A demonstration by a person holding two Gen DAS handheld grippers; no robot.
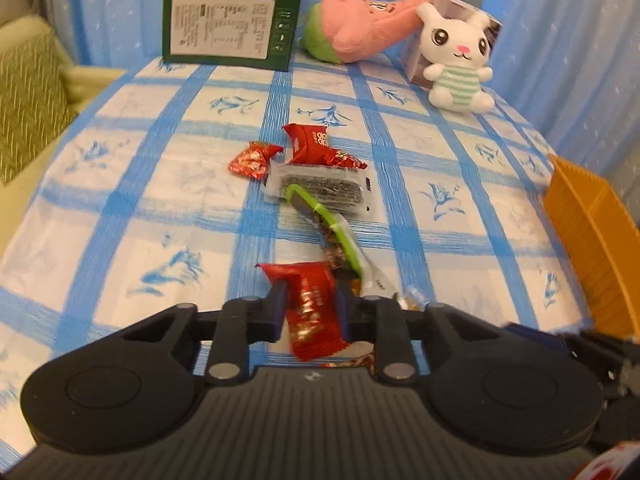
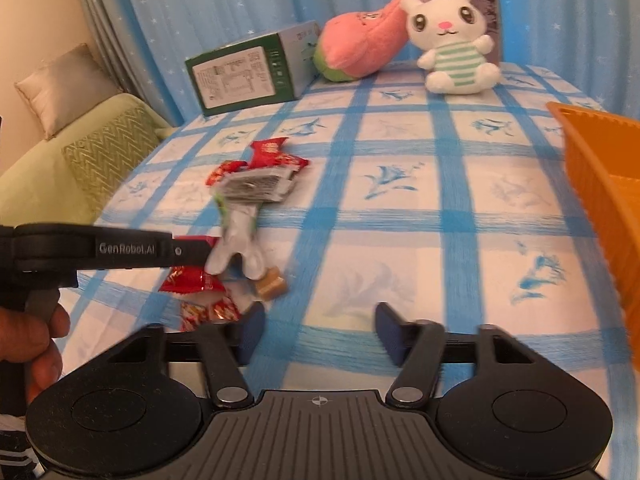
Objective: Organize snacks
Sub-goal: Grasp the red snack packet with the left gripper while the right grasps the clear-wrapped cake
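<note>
Red snack pkt [image 1: 314, 312] in left gripper [image 1: 310, 308] jaws, lengthwise front-to-back

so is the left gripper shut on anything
Yes, the left gripper is shut on a red snack packet; both pads press its sides.

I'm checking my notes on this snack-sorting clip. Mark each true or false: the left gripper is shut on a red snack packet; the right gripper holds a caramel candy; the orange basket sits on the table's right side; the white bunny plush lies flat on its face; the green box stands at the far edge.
1. The left gripper is shut on a red snack packet: true.
2. The right gripper holds a caramel candy: false, its jaws are open and empty.
3. The orange basket sits right: true.
4. The white bunny plush lies face down: false, it sits upright.
5. The green box stands at the far edge: true.
</note>
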